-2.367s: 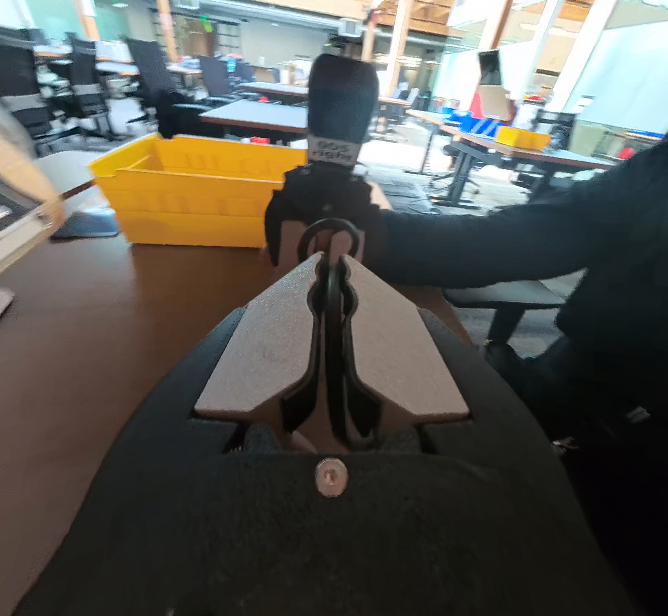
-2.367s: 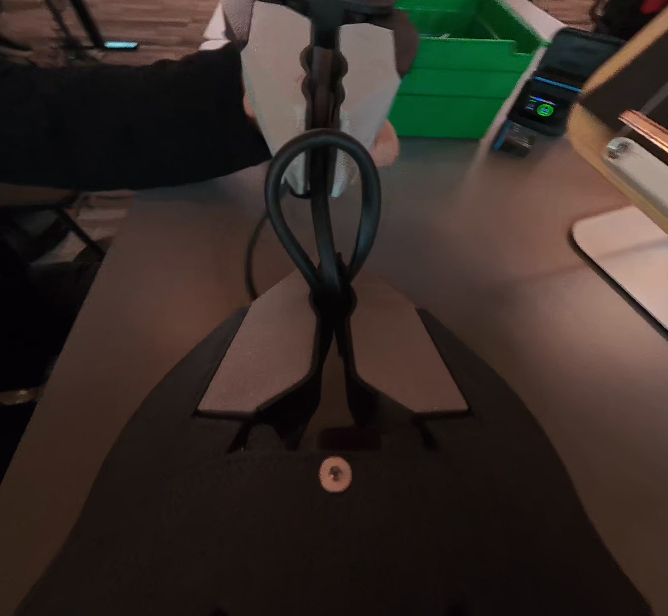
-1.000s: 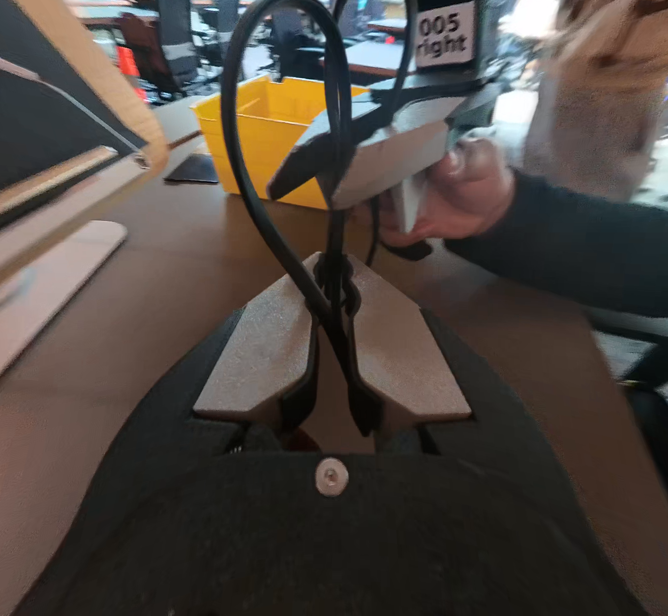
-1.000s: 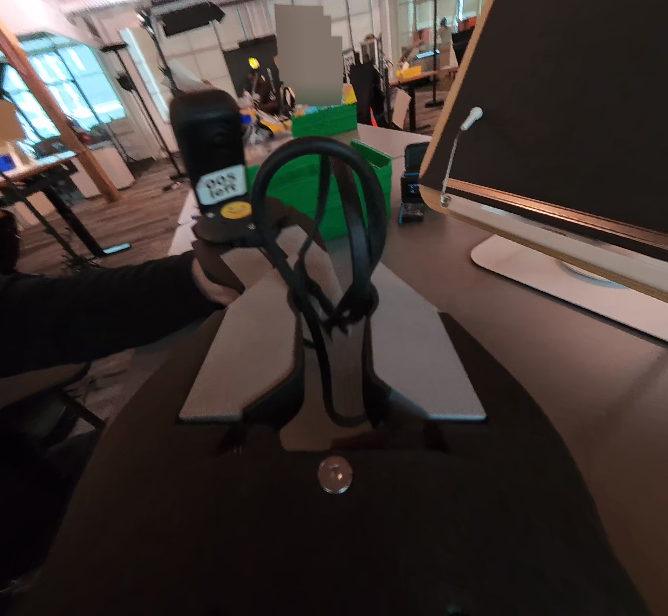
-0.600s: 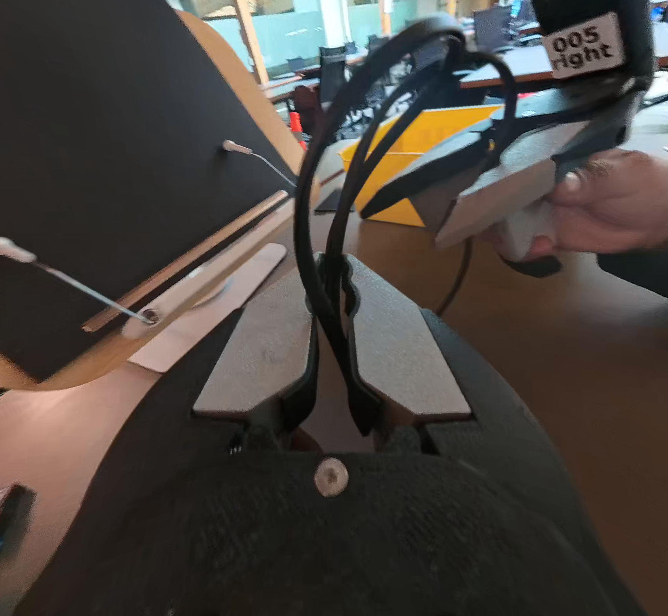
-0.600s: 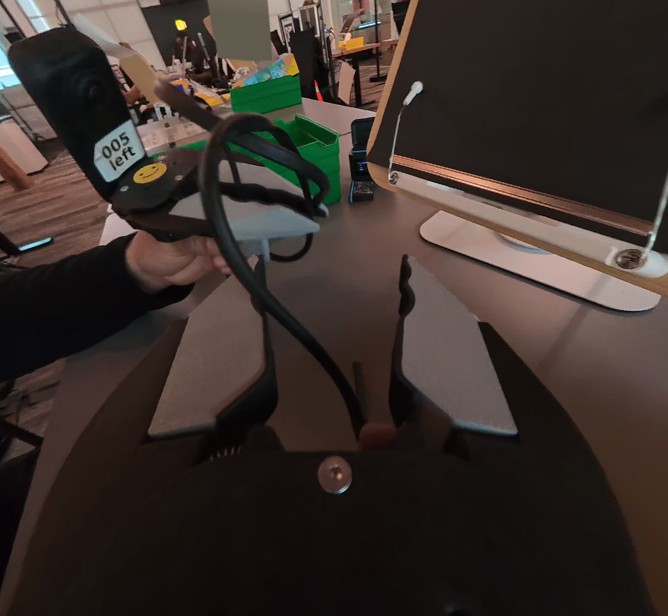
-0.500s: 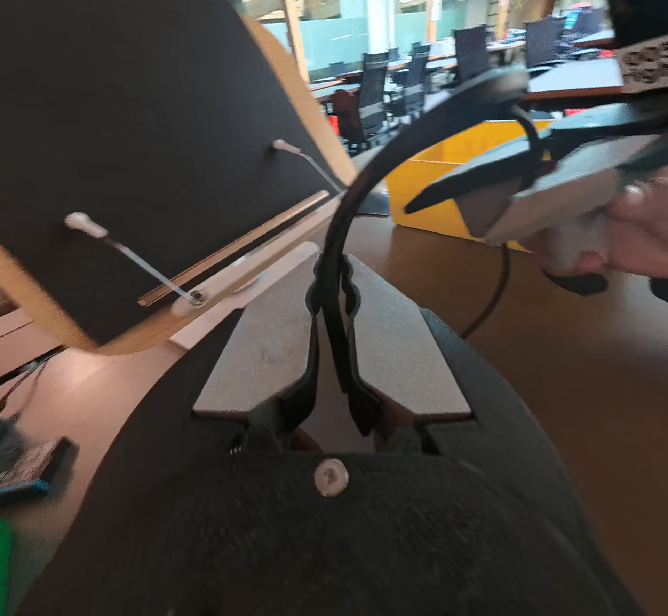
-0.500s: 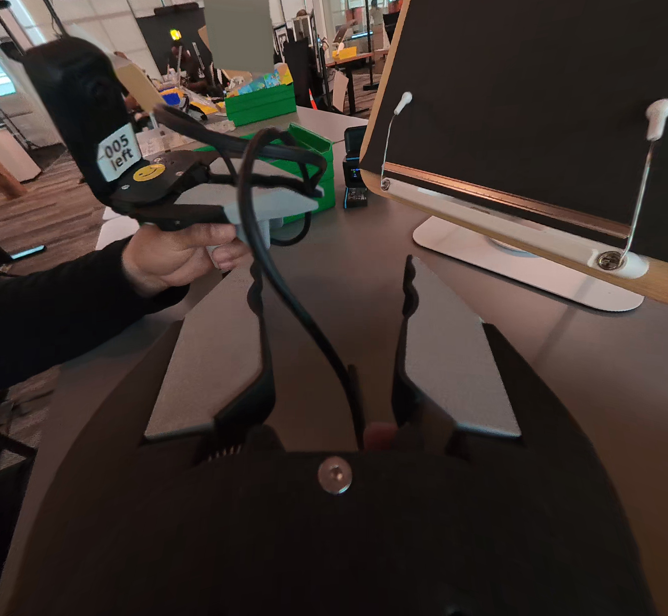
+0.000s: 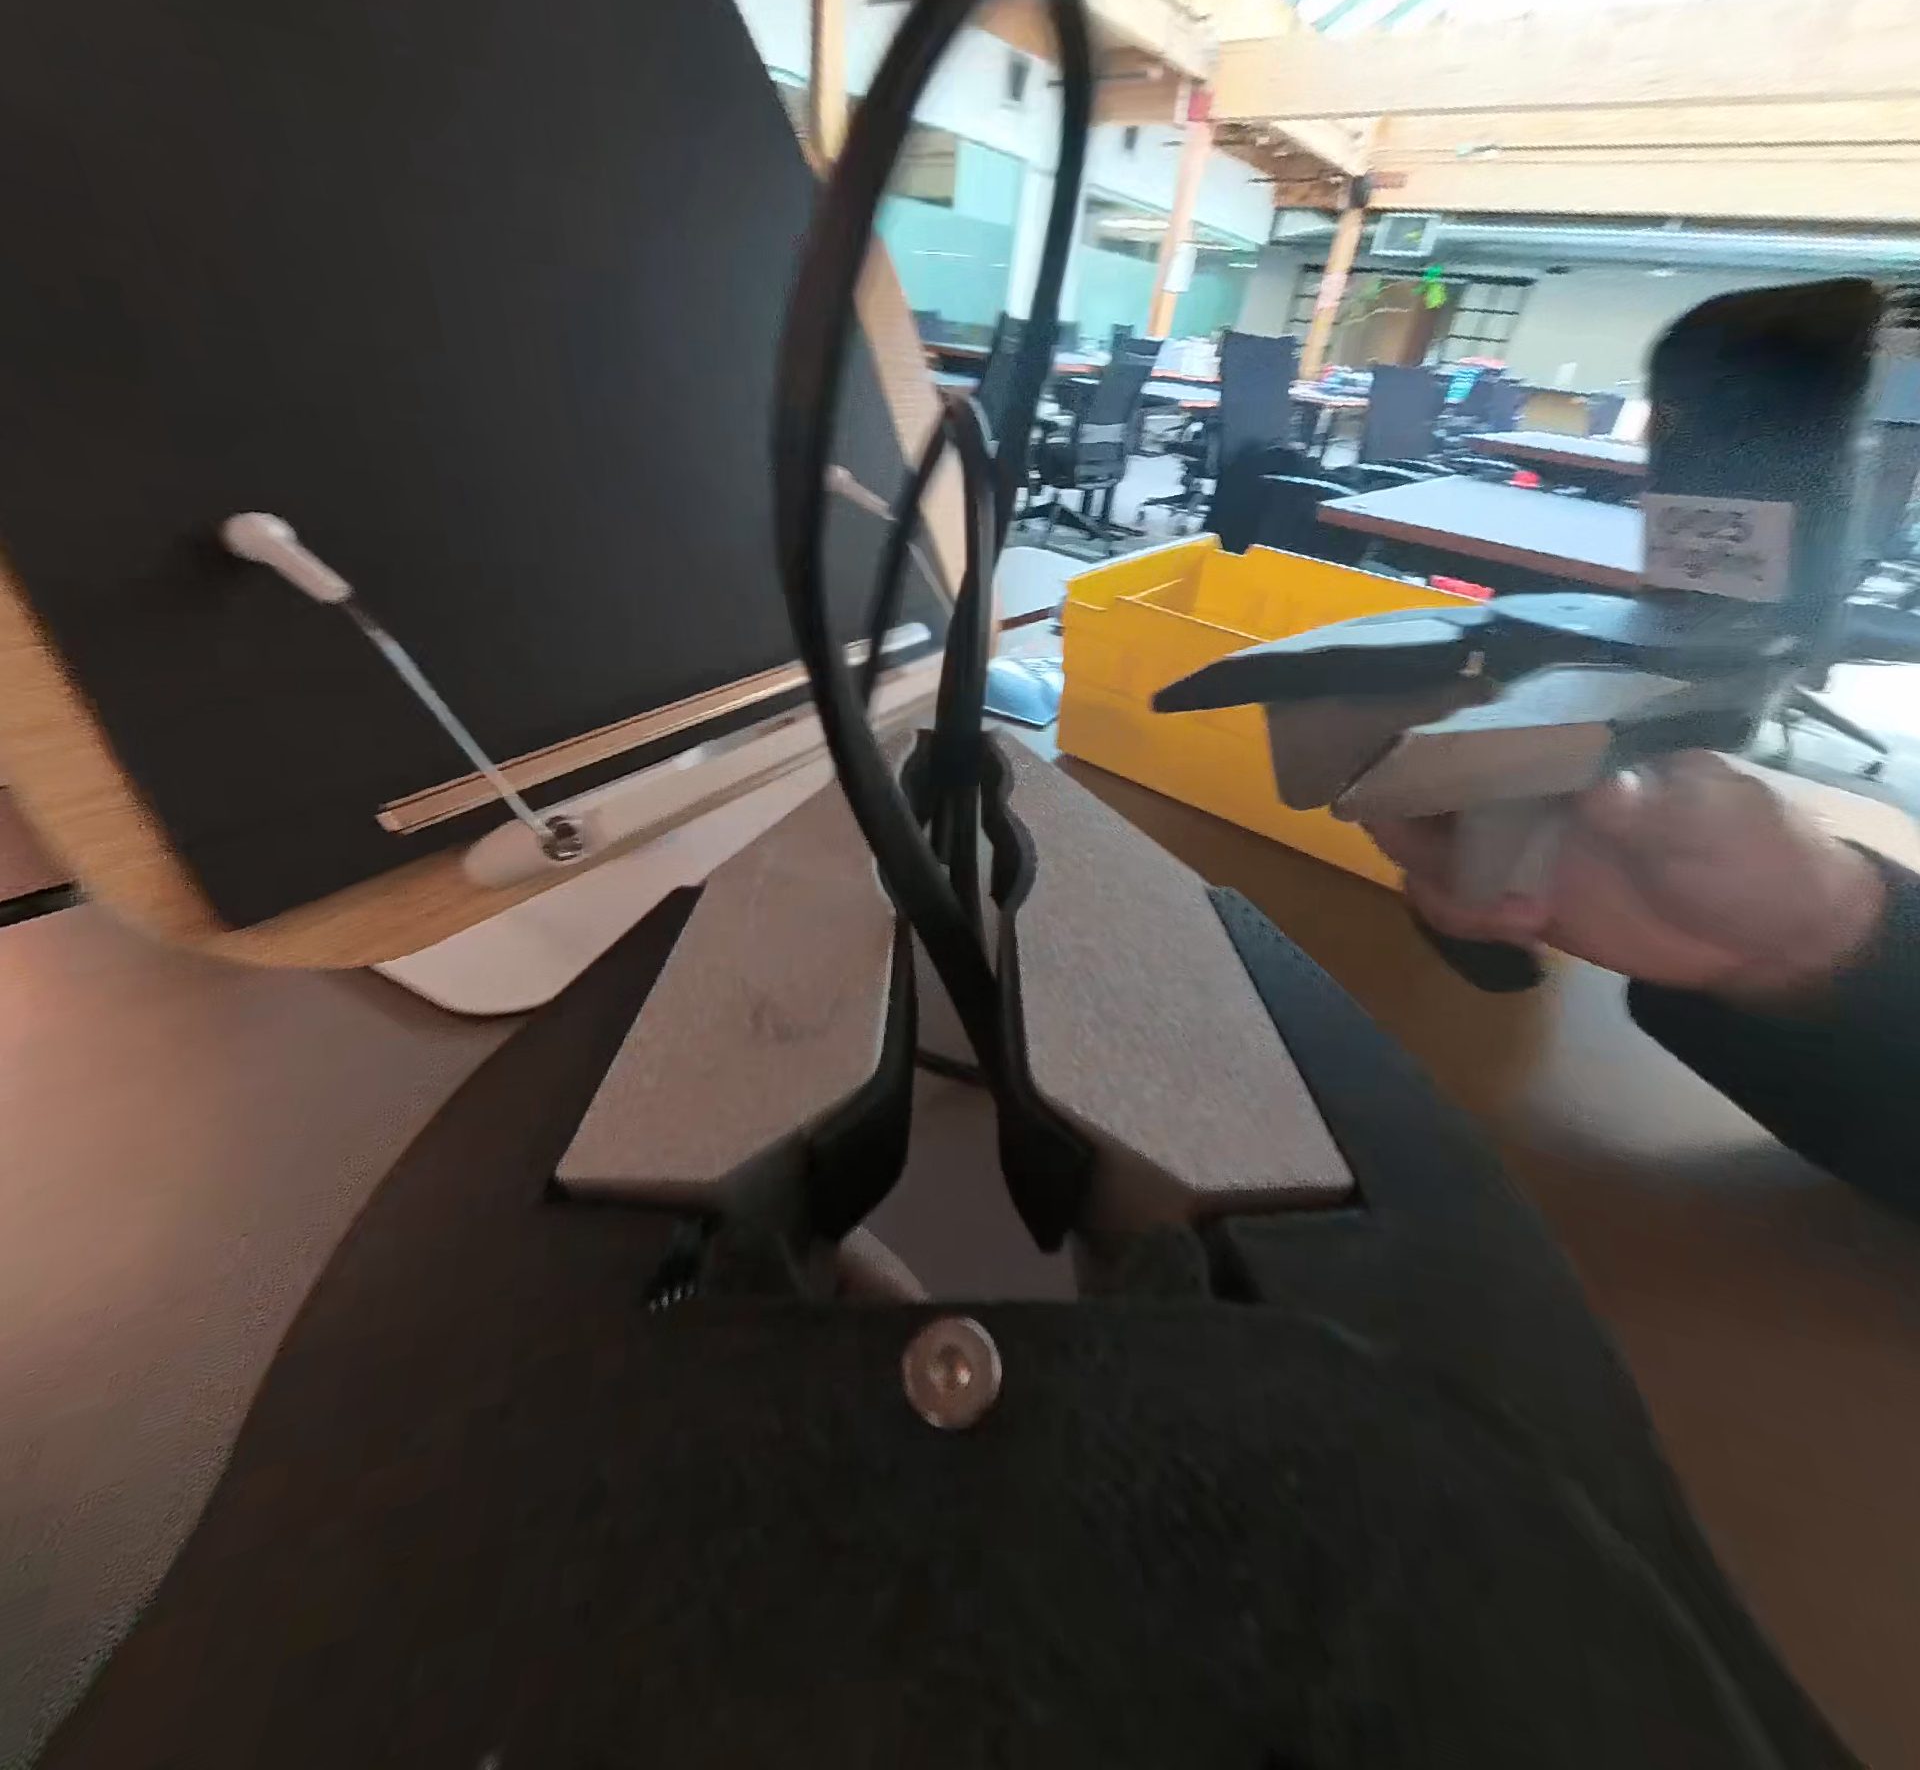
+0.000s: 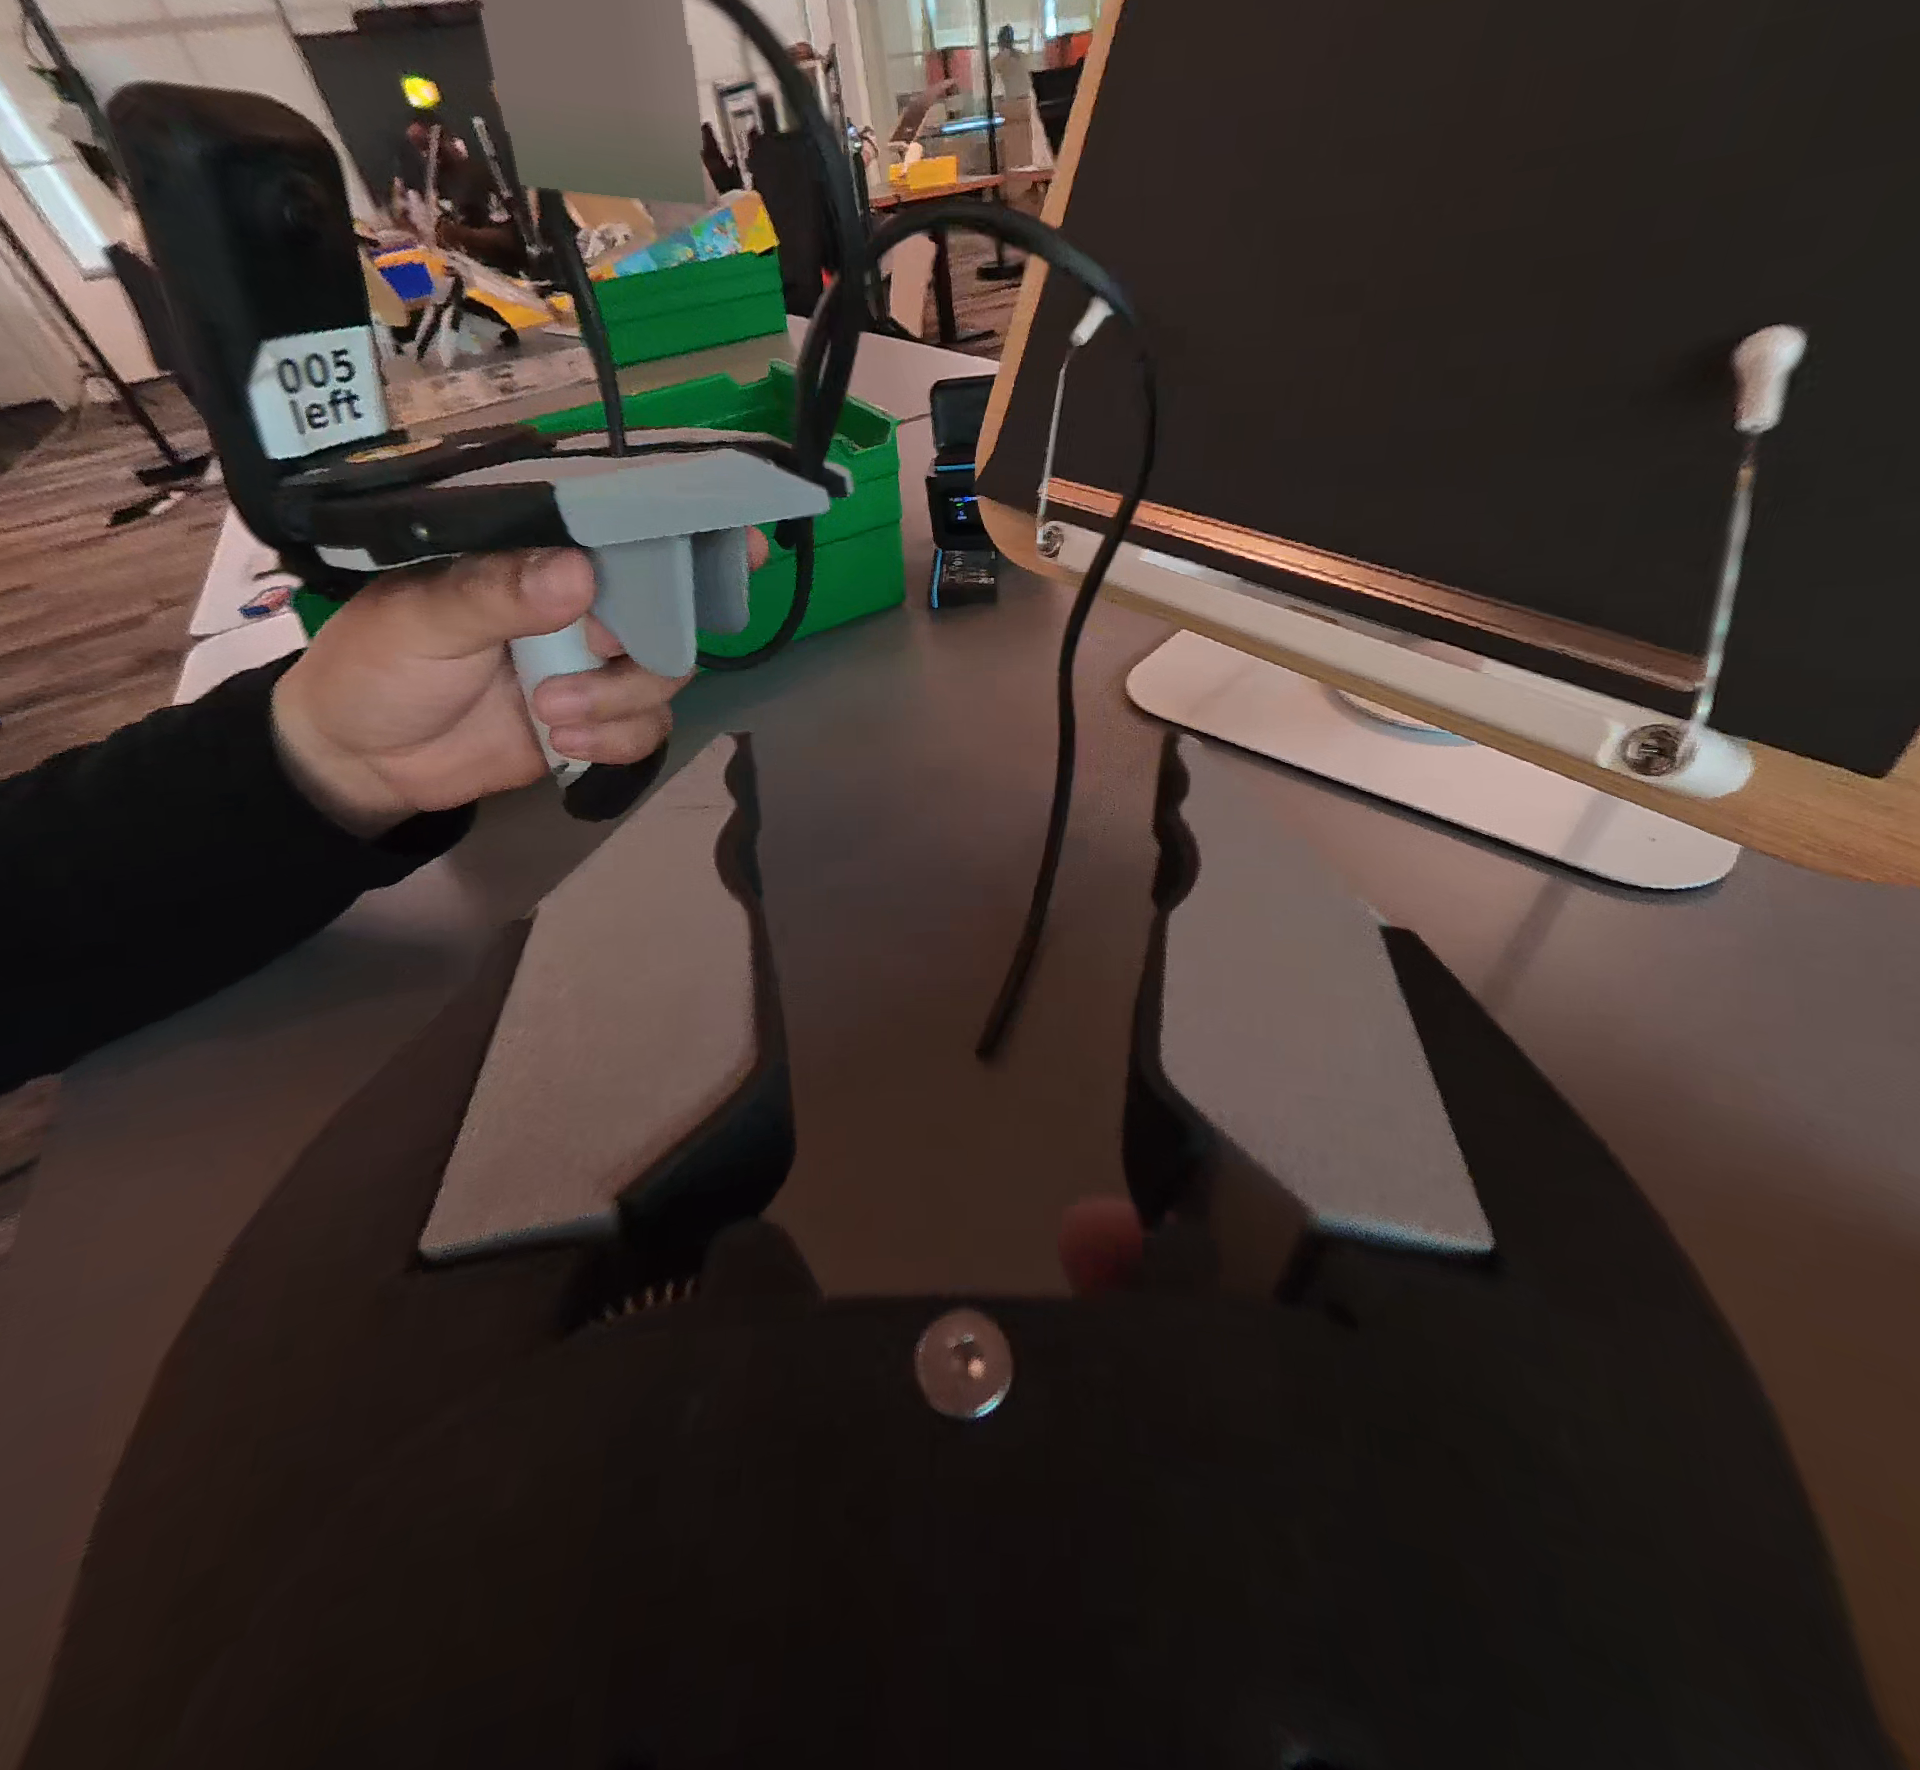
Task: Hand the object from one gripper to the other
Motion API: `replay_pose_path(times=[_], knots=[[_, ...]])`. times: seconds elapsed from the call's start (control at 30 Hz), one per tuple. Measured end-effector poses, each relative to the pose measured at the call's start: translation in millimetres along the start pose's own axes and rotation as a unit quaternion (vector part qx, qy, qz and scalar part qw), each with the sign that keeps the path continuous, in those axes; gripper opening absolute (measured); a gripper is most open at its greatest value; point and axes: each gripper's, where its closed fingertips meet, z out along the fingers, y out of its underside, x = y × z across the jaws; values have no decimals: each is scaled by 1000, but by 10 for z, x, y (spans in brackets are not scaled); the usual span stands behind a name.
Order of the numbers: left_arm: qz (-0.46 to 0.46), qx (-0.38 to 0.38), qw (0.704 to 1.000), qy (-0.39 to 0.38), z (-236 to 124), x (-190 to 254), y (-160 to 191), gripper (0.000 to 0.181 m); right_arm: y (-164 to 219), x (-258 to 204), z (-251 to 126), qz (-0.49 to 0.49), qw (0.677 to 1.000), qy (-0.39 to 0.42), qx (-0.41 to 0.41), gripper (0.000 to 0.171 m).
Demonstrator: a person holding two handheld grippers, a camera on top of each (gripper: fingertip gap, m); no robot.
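Black cable (image 9: 821, 432): looped, pinched near the fingertips of the left tongs (image 9: 958, 811), which are clamped narrow on the bunched strands. Loop stands up above the tongs; one loose end (image 10: 1049, 785) hangs down in front of the right tongs (image 10: 956, 795) without touching either finger. Right tongs spread wide, holding nothing, held apart from the left tongs above the brown desk (image 10: 904, 785). Behind the cable: dark board on a white-footed stand (image 10: 1455, 266). Yellow bin (image 9: 1195, 671) on the desk past the right tongs; green bin (image 10: 831, 494) behind the left tongs.
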Motion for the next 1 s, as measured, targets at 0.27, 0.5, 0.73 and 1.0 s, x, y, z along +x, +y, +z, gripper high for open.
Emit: replay_pose_path(times=[0.27,0.5,0.73,1.0], knots=[[50,-34,995,76,113,435,162,5,-62,-163,80,58,996,-55,32,103],[74,-80,989,105,232,682,430,5,-9,57,131,50,998,40,22,117],[76,-95,988,97,276,708,515,6,-87,-140,78,-18,999,17,24,8],[60,-149,981,105,188,616,591,56,20,328,-108,-32,991,124,-29,3]])
